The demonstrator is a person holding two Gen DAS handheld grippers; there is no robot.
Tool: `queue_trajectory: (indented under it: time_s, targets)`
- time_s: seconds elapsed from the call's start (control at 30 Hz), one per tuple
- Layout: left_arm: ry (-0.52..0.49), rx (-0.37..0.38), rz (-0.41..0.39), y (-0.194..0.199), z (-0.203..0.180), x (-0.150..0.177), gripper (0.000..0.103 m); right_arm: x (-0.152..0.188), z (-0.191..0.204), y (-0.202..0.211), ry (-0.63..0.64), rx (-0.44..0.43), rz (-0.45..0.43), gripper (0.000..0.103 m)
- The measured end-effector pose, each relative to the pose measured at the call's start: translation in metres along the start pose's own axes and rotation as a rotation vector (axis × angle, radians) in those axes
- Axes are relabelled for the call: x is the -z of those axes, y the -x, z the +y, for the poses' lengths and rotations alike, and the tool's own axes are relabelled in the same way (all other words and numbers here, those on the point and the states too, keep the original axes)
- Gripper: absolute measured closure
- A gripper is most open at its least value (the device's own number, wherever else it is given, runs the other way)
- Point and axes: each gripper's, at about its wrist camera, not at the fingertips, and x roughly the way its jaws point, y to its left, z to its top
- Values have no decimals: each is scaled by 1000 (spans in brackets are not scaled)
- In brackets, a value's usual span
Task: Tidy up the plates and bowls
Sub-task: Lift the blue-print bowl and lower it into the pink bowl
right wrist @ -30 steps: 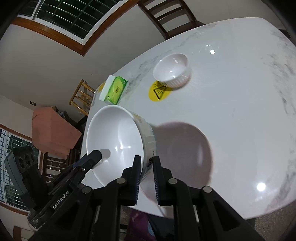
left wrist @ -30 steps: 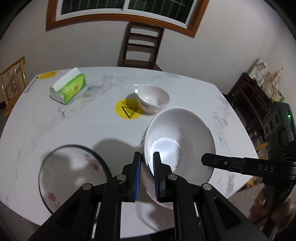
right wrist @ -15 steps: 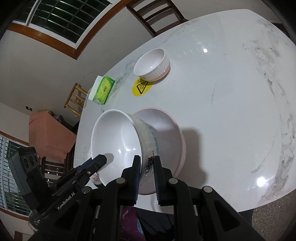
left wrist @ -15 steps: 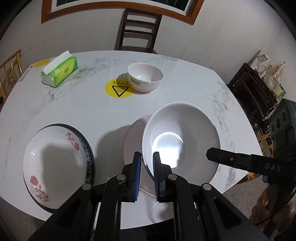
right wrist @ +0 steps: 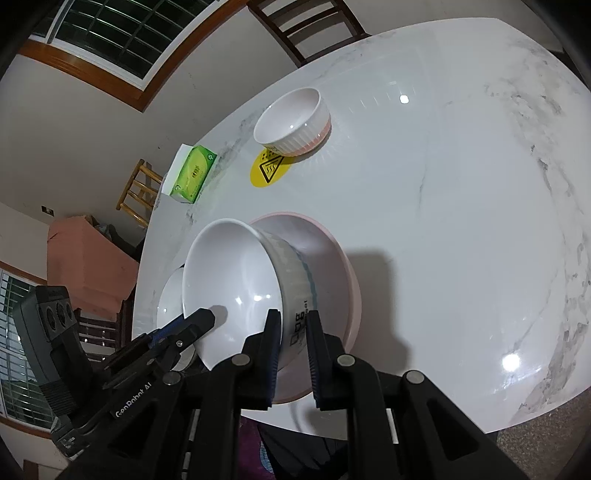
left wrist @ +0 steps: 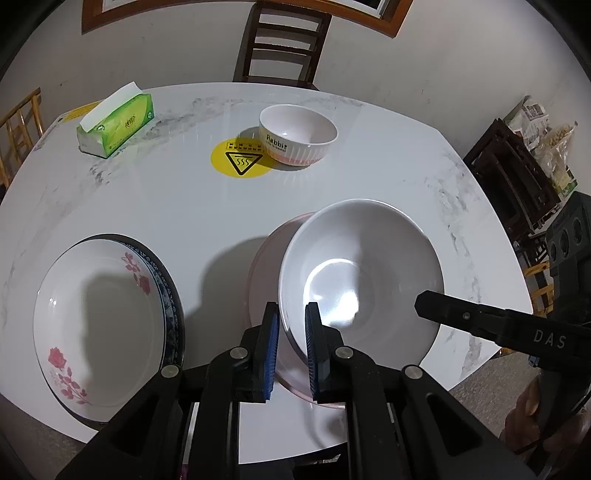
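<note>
White marble-pattern table (left wrist: 155, 206); grey veining, glossy, lamp glare on its surface in the right wrist view. Green tissue box (left wrist: 116, 125) near the far left edge, white sheet sticking out of the top. Round yellow hot-surface sticker (left wrist: 240, 160) at table centre. Dark wooden chair (left wrist: 282, 44) at the far side, against the wall. Light wooden chair (left wrist: 18, 125) off the left edge. Wood-framed window (right wrist: 110, 33) with grille. Dark shelf unit (left wrist: 517, 173) at right.

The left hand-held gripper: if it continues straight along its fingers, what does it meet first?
The left hand-held gripper already clamps the white bowl's rim. Straight on, it would probably press the bowl into the pink plate just beneath; the gap is unclear.
</note>
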Motion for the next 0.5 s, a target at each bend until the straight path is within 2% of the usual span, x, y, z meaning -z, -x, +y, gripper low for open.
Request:
queue_trajectory:
  time_s: [0.5]
  targets:
    - [12, -4, 41, -16, 6, 1, 92, -1, -2, -15, 5, 32, 31, 89]
